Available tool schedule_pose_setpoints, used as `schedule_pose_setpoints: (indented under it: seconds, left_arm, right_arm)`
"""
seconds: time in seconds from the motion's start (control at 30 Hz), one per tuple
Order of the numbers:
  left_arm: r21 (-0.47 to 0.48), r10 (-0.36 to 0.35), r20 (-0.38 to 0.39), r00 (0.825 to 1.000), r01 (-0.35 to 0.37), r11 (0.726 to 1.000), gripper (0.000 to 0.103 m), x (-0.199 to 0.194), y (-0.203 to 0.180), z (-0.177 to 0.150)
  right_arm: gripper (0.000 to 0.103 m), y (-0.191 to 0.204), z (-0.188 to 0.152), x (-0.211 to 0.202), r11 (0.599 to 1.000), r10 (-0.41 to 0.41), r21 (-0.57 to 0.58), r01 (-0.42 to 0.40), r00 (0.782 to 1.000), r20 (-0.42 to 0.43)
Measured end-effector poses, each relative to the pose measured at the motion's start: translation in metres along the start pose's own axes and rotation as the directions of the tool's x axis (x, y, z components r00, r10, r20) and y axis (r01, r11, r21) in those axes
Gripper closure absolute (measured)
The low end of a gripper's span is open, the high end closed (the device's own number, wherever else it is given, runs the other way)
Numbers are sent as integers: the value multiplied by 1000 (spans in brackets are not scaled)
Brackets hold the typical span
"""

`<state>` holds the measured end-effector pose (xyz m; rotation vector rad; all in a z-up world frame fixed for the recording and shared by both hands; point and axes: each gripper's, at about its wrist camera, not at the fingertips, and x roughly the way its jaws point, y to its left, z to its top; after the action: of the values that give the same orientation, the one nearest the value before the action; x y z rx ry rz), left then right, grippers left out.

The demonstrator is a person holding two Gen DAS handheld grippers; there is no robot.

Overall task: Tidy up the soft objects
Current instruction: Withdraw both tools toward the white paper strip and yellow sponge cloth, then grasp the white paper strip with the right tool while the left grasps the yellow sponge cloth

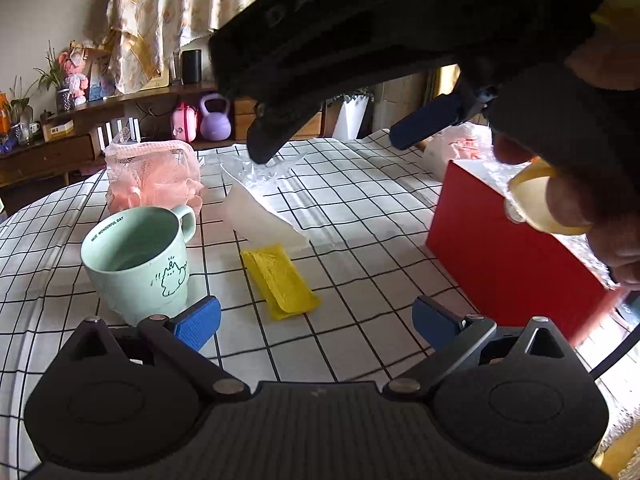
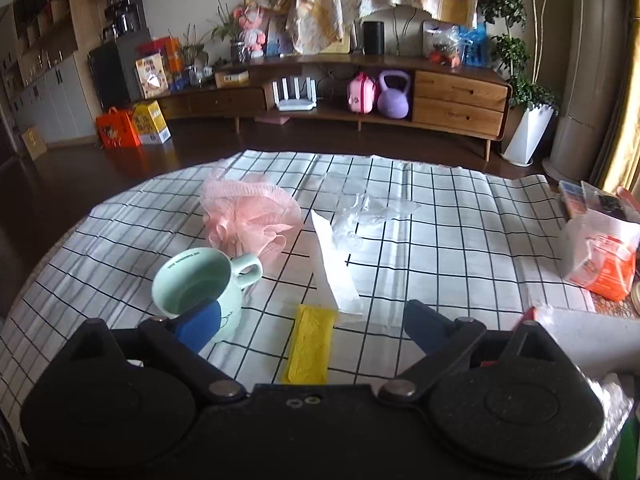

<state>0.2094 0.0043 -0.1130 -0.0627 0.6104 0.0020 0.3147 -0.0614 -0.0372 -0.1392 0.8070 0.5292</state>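
Left wrist view: the left gripper [image 1: 316, 322] hangs with blue ribbed pads spread apart over a checked tablecloth [image 1: 360, 200]. A fluffy pink mesh sponge [image 1: 154, 178] lies behind a smooth mint mug [image 1: 138, 262]; a flat yellow cloth [image 1: 280, 280] and folded white tissue [image 1: 260, 216] lie between. The right gripper [image 2: 312, 326] is likewise parted, empty.

red box [image 1: 500, 256]: right end cut off | mug [image 2: 200, 292]: partly behind blue pad
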Motion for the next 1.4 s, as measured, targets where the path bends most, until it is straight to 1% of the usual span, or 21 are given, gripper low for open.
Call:
schedule_pose_setpoints:
  seconds: [0.1,0.2,0.3,0.4,0.57,0.63,0.7,0.77,0.87,0.93,1.0,1.07,1.13,1.27,1.33,1.37,1.4]
  left_arm:
    - [-3,11,3,1000,-11,1000,0,17,3,3]
    - [-7,44,-1,999,-44,999,0,33,7,5]
    - [-26,65,-5,998,-66,998,0,46,11,5]
    - [-21,72,-17,997,-72,997,0,60,12,4]
    - [-14,93,-18,995,-93,996,0,75,11,3]
    - [-18,106,-19,994,-106,994,1,81,11,4]
    - [-31,125,-18,992,-125,992,1,85,13,4]
    - [-42,126,-16,992,-127,991,2,88,14,5]
    - [-28,145,-10,989,-145,989,7,91,13,5]
    - [-23,146,-17,989,-147,989,18,95,13,4]
    - [-23,138,-34,990,-139,990,22,98,13,4]
    - [-15,144,-49,988,-145,989,24,100,16,4]
    - [-17,145,-61,988,-146,989,30,103,16,4]
    - [-10,137,-52,989,-138,990,36,104,14,5]
    - [-8,137,-50,989,-138,990,46,105,14,6]
    - [-10,136,-49,989,-137,991,49,105,14,6]
    - [-11,131,-48,990,-132,991,51,105,14,6]
  right_arm:
    - [6,-4,5,23,1000,-1,-6,1,1000,-31]
    - [10,-10,9,45,1000,6,-1,-6,998,-65]
    - [11,-14,13,65,1000,14,10,-13,996,-88]
    - [14,-16,16,85,1000,12,2,-12,994,-111]
    - [20,-18,18,113,1000,21,3,-20,989,-146]
    - [27,-19,18,123,1000,28,11,-27,987,-160]
    - [29,-20,18,132,999,33,17,-30,985,-168]
    - [30,-21,18,138,999,37,22,-34,984,-174]
    - [36,-23,17,146,999,32,23,-29,983,-182]
    - [42,-24,16,150,999,39,31,-34,981,-190]
    - [49,-25,15,153,999,47,33,-41,979,-198]
    - [51,-24,14,156,999,44,30,-39,979,-201]
    - [54,-24,13,158,999,45,27,-41,977,-207]
    - [61,-24,11,158,1000,29,18,-26,978,-207]
    - [69,-25,10,158,1000,22,22,-18,978,-207]
    - [71,-25,10,158,1000,18,23,-13,978,-207]
    - [75,-26,10,158,1000,9,23,-5,979,-206]
